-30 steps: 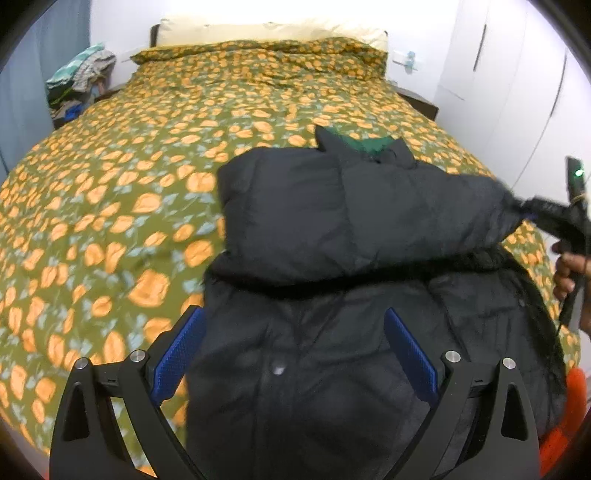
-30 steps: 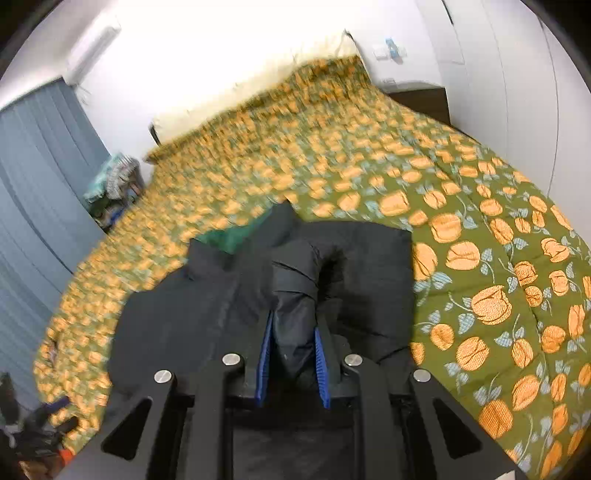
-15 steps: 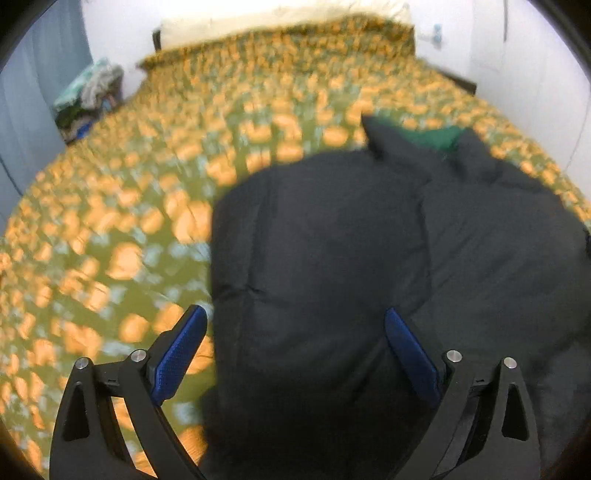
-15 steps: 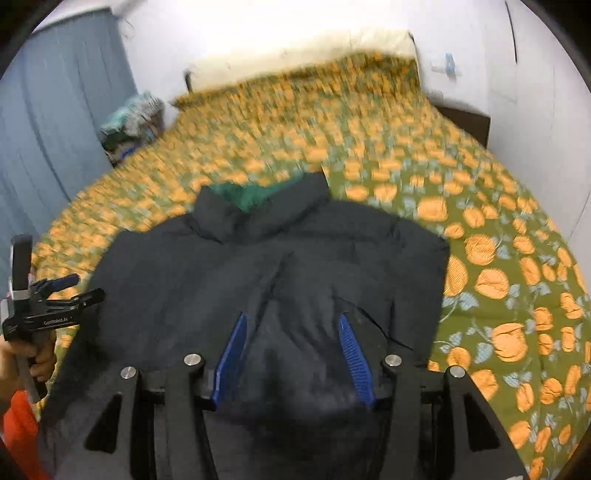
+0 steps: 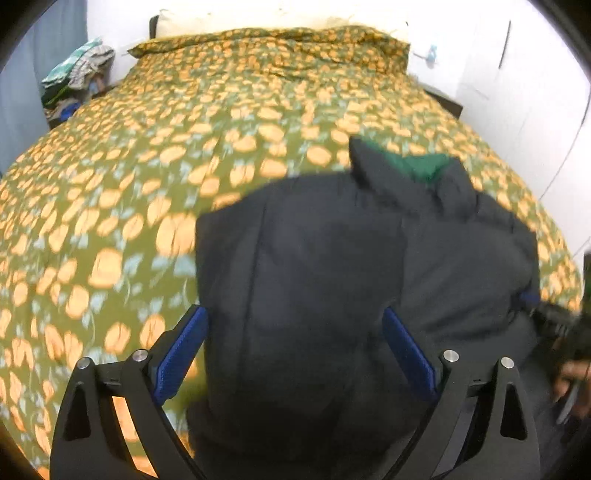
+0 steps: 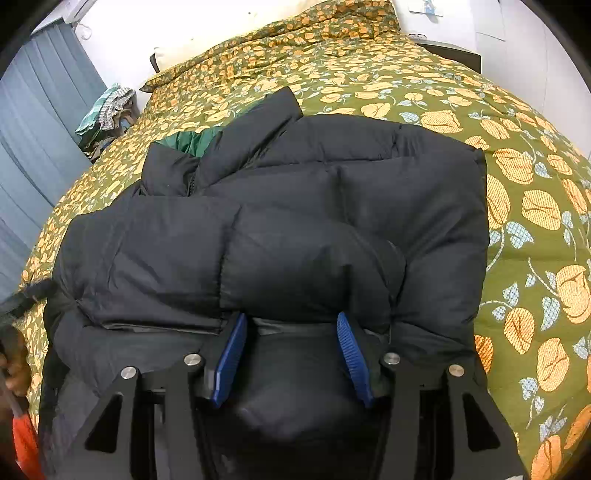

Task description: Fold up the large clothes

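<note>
your puffy black quilted jacket point(image 6: 280, 229) lies folded on the orange-flowered green bedspread point(image 6: 517, 155), so your right gripper point(image 6: 291, 350), jaws just parted, has let its sleeve drop, while your left gripper point(image 5: 295, 354) hovers wide apart, gripping nothing.

A bed point(image 6: 461, 92) fills both views, covered by an olive-green bedspread point(image 5: 147, 184) printed with orange flowers, a pale pillow point(image 5: 229, 18) at its head. A heap of clothes point(image 6: 109, 107) sits beside blue-grey curtains point(image 6: 40, 110), and white wardrobe doors point(image 5: 517, 85) line the opposite side.
</note>
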{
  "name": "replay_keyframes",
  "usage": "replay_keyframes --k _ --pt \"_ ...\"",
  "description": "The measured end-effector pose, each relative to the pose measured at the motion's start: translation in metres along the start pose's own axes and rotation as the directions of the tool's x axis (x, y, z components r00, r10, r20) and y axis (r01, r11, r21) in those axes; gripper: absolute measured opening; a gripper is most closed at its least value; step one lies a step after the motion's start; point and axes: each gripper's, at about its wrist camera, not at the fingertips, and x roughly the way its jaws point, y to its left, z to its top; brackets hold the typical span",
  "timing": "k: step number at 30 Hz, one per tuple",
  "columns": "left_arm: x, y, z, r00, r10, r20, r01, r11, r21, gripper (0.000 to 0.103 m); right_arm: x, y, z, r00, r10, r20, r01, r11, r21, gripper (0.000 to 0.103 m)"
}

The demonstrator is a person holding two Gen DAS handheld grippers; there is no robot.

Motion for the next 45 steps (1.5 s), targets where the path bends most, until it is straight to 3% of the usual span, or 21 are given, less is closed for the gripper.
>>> replay_keyframes --k 5,7,11,16,21,24,26,30,33,36,38,42,45 --pt "0.065 0.011 0.032 0.997 0.069 -0.044 -0.071 0.997 -0.043 0.100 0.001 0.000 -0.001 1.000 0.006 0.017 -0.006 1.000 0.003 0.052" --pt "0.096 0.022 0.028 0.994 0.060 -0.087 -0.068 0.993 -0.094 0.103 0.001 0.000 -0.002 1.000 0.006 0.022 -0.006 1.000 0.000 0.052" --pt "0.113 0.025 0.018 0.995 0.076 -0.065 -0.083 0.990 -0.115 0.103 0.002 0.002 -0.005 0.999 0.006 0.039 -0.006 1.000 -0.009 0.052" --pt "0.119 0.029 0.010 0.997 0.061 -0.040 -0.065 0.989 -0.131 0.102 0.006 0.002 -0.009 0.997 0.013 0.072 -0.012 1.000 -0.009 0.052" --pt "0.117 0.025 0.018 0.995 0.087 -0.044 -0.092 0.989 -0.116 0.102 0.006 0.005 -0.009 0.996 -0.011 0.084 0.014 1.000 -0.025 0.052" --pt "0.091 0.017 0.022 0.989 0.126 -0.076 -0.131 0.989 -0.072 0.101 0.004 0.006 -0.008 0.996 -0.022 0.082 0.025 0.999 -0.032 0.052" --pt "0.055 0.008 0.017 0.994 0.094 -0.056 -0.096 0.995 -0.029 0.101 -0.007 0.011 -0.005 0.996 -0.055 0.066 0.059 0.997 -0.050 0.052" --pt "-0.020 -0.017 -0.024 1.000 0.009 -0.023 -0.007 0.995 0.099 0.102 -0.059 0.026 -0.014 0.996 -0.083 0.031 0.085 0.993 -0.079 0.053" --pt "-0.052 -0.045 -0.082 0.996 -0.025 -0.089 0.044 0.976 0.213 0.102 -0.087 0.039 -0.041 0.997 -0.067 -0.042 0.062 0.990 -0.128 0.057" --pt "-0.061 -0.071 -0.139 0.980 -0.044 -0.195 0.098 0.955 0.281 0.101 -0.096 0.053 -0.087 0.980 -0.054 -0.192 0.021 0.985 -0.171 0.057" --pt "-0.072 -0.078 -0.171 0.972 -0.056 -0.226 0.124 0.947 0.298 0.101 -0.102 0.066 -0.128 0.959 -0.069 -0.275 0.007 0.975 -0.220 0.057" --pt "-0.104 -0.078 -0.221 0.958 -0.060 -0.280 0.153 0.935 0.321 0.101 -0.129 0.084 -0.183 0.949 -0.120 -0.292 0.032 0.956 -0.291 0.057" --pt "-0.124 -0.071 -0.242 0.930 -0.068 -0.361 0.204 0.913 0.354 0.101 -0.151 0.081 -0.215 0.939 -0.098 -0.330 0.012 0.968 -0.252 0.057"
